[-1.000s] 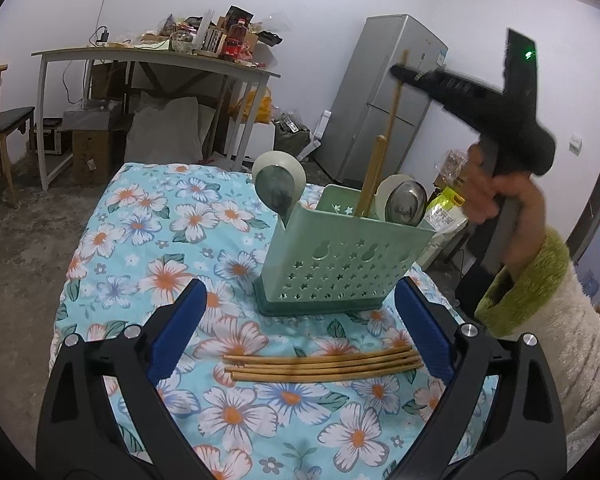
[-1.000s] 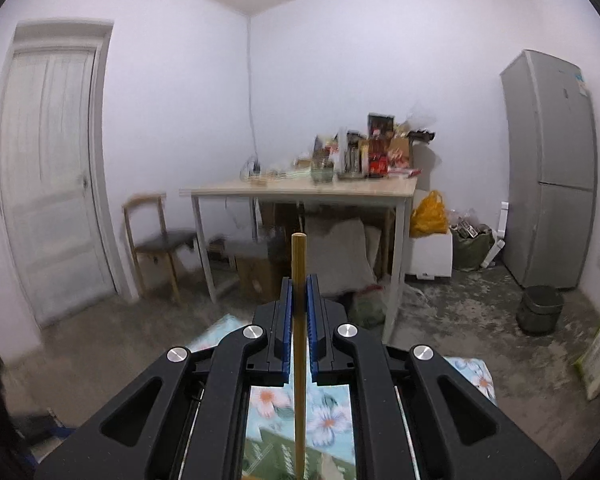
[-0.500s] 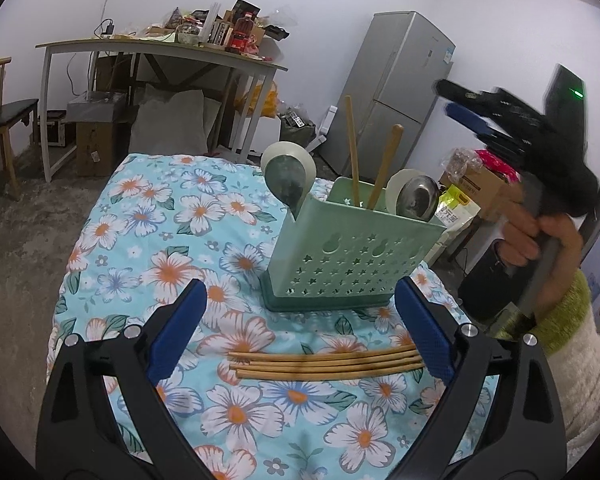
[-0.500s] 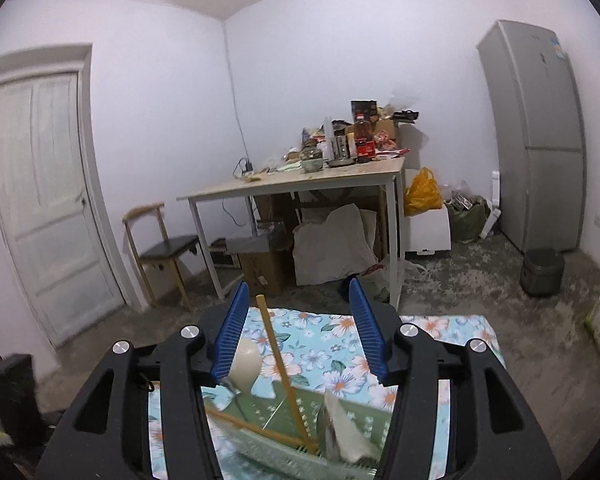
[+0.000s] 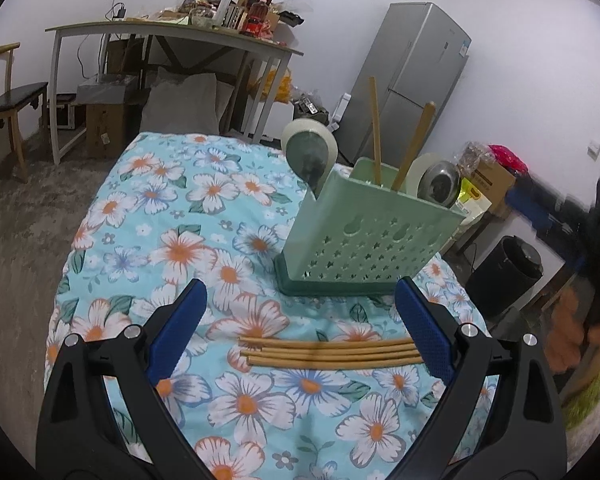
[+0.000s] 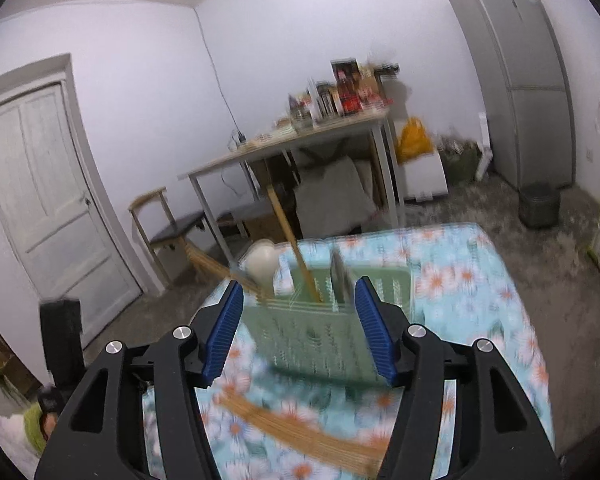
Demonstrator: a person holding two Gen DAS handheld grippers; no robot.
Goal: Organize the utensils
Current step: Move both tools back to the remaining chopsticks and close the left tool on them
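Taking stock for you, item by item.

Left gripper (image 5: 300, 328): jaws spread wide, nothing between the pads. It hangs low over the floral cloth (image 5: 160, 216) and points at the holder.

Right gripper (image 6: 298, 320): jaws opening, nothing between them. In its own view the green holder shows blurred in the gap but sits beyond the pads, untouched. In the left wrist view it is only a dark smear at 3 o'clock, carried by your hand (image 5: 572, 332).

Loose chopsticks (image 5: 332, 354): a small bundle lying flat on the cloth, pressed side by side, just ahead of the left fingertips and toward 6 o'clock from the holder. Their long axis runs 9 to 3 o'clock across the left jaws' gap, so the sticks lie along the line between the two pads, not across it. One end sits close to the right-hand pad (image 5: 424, 328).

Utensil holder (image 5: 372, 248): green, perforated, upright at 12 o'clock from the bundle. It already carries two standing chopsticks (image 5: 376, 128) and two ladles (image 5: 310, 152).

Judgement: your left gripper is the nearer one. From the right wrist view the bundle (image 6: 300, 432) lies at 6 o'clock, slanting under the fingers. Whichever takes it will likely need a wrist roll so the pads close across the sticks.
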